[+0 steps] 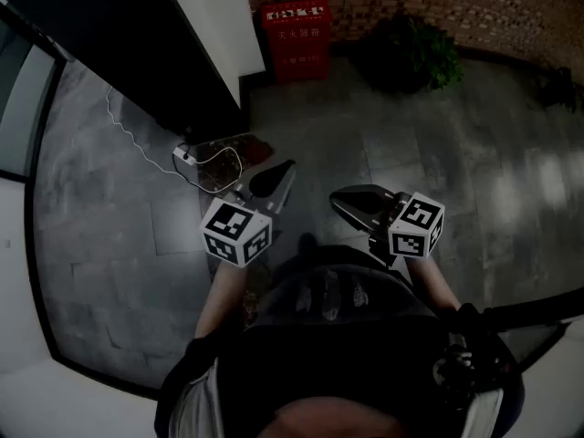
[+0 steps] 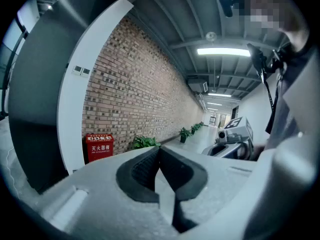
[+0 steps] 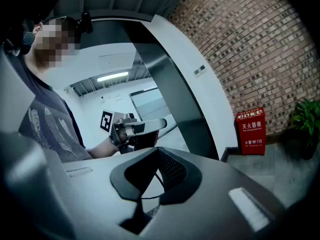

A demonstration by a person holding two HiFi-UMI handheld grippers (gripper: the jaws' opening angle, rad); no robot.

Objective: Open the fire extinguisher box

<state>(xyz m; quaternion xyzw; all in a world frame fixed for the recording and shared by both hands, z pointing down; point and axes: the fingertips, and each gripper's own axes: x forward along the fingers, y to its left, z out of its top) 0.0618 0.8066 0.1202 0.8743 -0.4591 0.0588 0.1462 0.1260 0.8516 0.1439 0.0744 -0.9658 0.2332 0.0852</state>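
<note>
The red fire extinguisher box [image 1: 297, 39] stands on the floor against the brick wall, its door closed, white characters on its front. It also shows small and far off in the left gripper view [image 2: 99, 146] and in the right gripper view [image 3: 251, 131]. My left gripper [image 1: 272, 179] [image 2: 160, 150] is held out in front of the body, well short of the box, jaws shut on nothing. To its right, my right gripper [image 1: 351, 199] [image 3: 157, 150] is level with it and also shut and empty.
A potted plant [image 1: 406, 53] stands right of the box. A white power strip [image 1: 187, 156] with a coiled cable lies on the grey tile floor by the foot of a dark pillar [image 1: 155, 44]. A white curved ledge [image 1: 18, 290] borders the left.
</note>
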